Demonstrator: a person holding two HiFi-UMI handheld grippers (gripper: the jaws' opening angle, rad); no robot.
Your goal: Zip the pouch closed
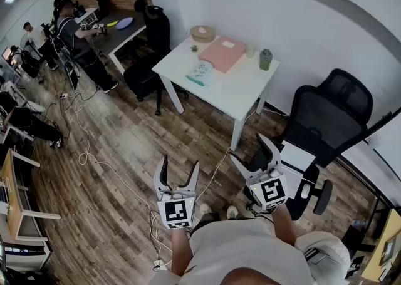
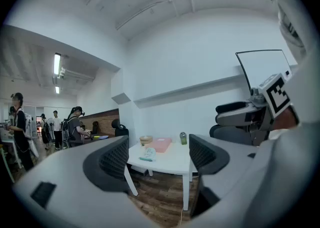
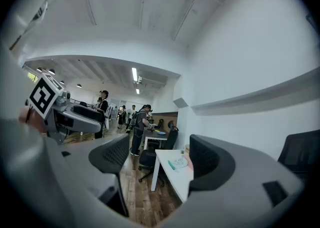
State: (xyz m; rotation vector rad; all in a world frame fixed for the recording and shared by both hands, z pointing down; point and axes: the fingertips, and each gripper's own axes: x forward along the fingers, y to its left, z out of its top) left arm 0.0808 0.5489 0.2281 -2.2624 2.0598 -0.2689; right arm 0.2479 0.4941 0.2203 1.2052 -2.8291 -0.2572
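The pouch (image 1: 199, 72), clear with teal trim, lies on the near-left part of a small white table (image 1: 235, 93) across the room. I stand well back from it. My left gripper (image 1: 180, 168) and right gripper (image 1: 249, 151) are held level over the wooden floor, both open with nothing between the jaws. Through the open jaws of the left gripper (image 2: 157, 159), the left gripper view shows the pouch (image 2: 147, 155) far off. In the right gripper view the pouch (image 3: 177, 164) also lies far beyond the open right gripper (image 3: 157, 161).
On the table stand a pink box (image 1: 222, 53), a round woven bowl (image 1: 202, 33) and a green cup (image 1: 265, 59). A black office chair (image 1: 326, 114) is close on my right, another (image 1: 150, 46) left of the table. Cables (image 1: 88, 152) trail over the floor. People work at a desk (image 1: 116, 30) far left.
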